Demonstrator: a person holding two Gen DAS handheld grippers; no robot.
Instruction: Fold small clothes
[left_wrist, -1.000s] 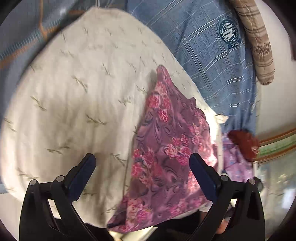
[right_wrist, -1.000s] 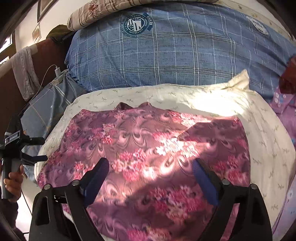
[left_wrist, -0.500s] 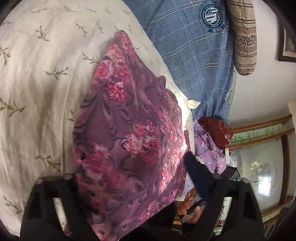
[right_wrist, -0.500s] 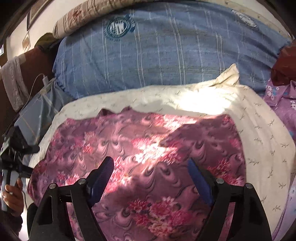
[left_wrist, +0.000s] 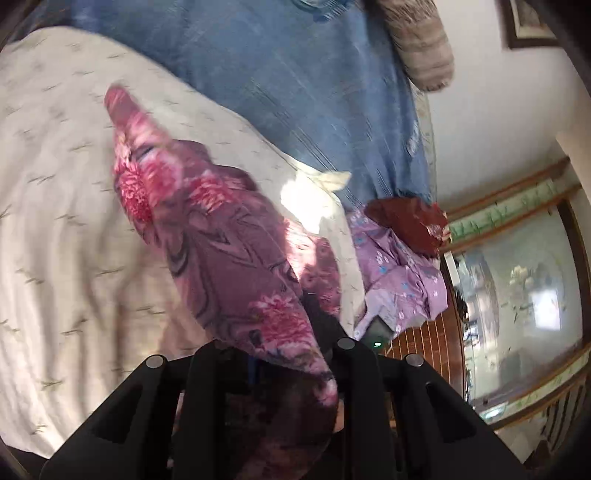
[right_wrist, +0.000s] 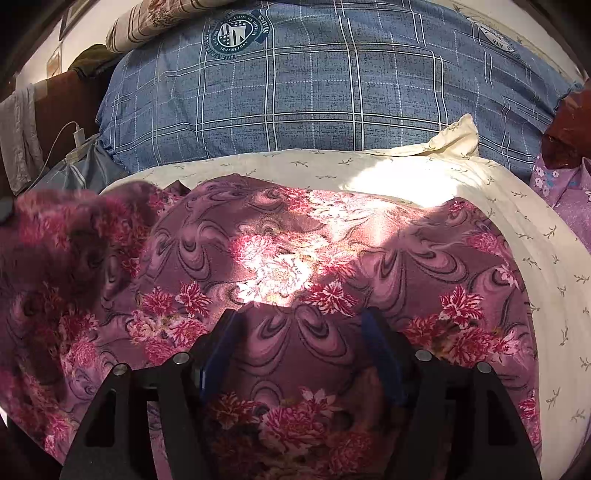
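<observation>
A purple garment with pink flowers (right_wrist: 295, 240) lies spread on a cream leaf-print sheet (right_wrist: 332, 166). My left gripper (left_wrist: 284, 332) is closing on one edge of the garment (left_wrist: 221, 240). That edge is pinched between the jaws and raised off the sheet (left_wrist: 55, 184), and the cloth drapes over and hides most of the fingers. In the right wrist view this lifted side shows as a blurred fold at the left. My right gripper (right_wrist: 299, 325) is low on the near edge of the garment. Its jaws are closing with fabric between them, but the pads still stand apart.
A large blue plaid pillow (right_wrist: 314, 92) lies behind the sheet, with a striped brown pillow (right_wrist: 155, 18) beyond it. A lilac flowered cloth (left_wrist: 399, 280) and a dark red item (left_wrist: 406, 221) sit at the sheet's right end. A charger with its cable (right_wrist: 74, 133) and a hanging grey cloth (right_wrist: 22, 136) are at the left.
My left gripper went from wide open to closed on the garment's edge and rose with it, rolling. My right gripper sank onto the near edge and its jaws narrowed.
</observation>
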